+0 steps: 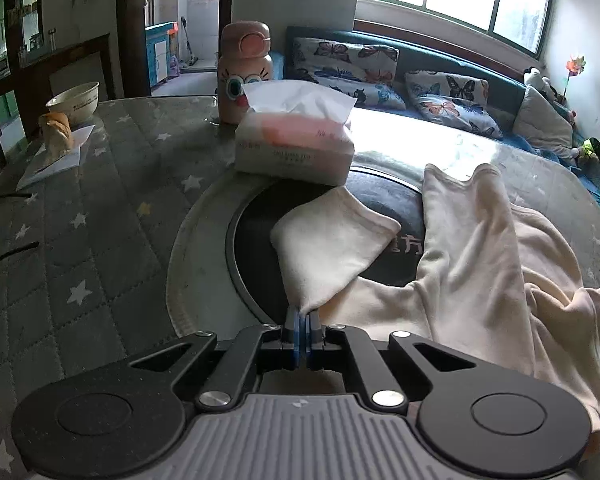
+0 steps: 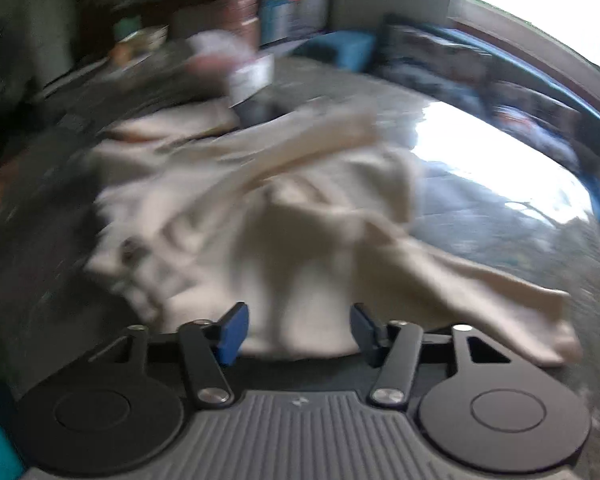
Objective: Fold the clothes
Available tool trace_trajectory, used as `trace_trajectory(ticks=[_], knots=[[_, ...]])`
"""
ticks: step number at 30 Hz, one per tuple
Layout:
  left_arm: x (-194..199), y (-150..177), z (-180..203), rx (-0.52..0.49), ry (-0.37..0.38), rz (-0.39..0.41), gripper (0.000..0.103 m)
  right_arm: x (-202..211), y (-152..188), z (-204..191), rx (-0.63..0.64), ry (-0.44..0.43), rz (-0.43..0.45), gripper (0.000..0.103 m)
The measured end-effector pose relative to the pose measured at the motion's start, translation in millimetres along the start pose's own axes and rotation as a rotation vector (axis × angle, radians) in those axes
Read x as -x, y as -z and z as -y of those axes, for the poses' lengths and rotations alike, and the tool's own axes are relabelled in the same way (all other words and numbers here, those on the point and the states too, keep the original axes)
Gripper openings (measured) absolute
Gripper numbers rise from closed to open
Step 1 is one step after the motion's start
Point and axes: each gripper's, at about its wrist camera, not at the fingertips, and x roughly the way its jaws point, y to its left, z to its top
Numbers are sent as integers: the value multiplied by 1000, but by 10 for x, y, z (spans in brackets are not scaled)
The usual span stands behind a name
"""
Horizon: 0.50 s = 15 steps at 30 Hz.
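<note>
A cream-white garment (image 1: pixel 480 280) lies crumpled on the round table, spread to the right in the left wrist view. My left gripper (image 1: pixel 303 316) is shut on an edge of the garment, and a sleeve-like flap (image 1: pixel 332 240) stands up from its blue pads. In the blurred right wrist view the same garment (image 2: pixel 260 208) lies bunched in front of my right gripper (image 2: pixel 298 332), which is open with the cloth's near edge lying between its blue pads (image 2: pixel 232 330).
A tissue box (image 1: pixel 296 148) and a pink bottle (image 1: pixel 244 72) stand beyond the garment. A bowl (image 1: pixel 74 100) and a small toy (image 1: pixel 58 130) sit at the far left. The table has a dark round centre plate (image 1: pixel 256 216). A sofa with butterfly pillows (image 1: pixel 448 100) lies behind.
</note>
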Motion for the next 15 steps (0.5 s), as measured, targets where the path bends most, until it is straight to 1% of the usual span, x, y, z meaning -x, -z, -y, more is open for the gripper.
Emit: trace_trajectory(ticks=[2,3,4,5,6,7,9,12,15], knots=[[33,4,-23,3,0,6,3,-84,11,-113,15,-4,-12,47],[49,6,-34,5,1,9,3,-119,18,-137,20,0,-18,43],[65,8,-45,7,1,12,3,-144,25,-151,24,1,-26,36],[85,15,-59,7,-1,13,3,-150,32,-151,23,-3,-27,35],[107,28,-77,8,-4,15,3,-151,39,-150,20,-9,-29,28],[130,42,-95,9,-6,16,3,-137,45,-146,16,-15,-33,19],[164,79,-129,17,-10,7,3,-119,61,-140,21,-26,-44,14],[248,164,-178,18,-9,1,3,-43,133,-167,43,-62,-75,13],[326,246,-224,6,-15,-4,3,65,223,-246,92,-94,-107,13]])
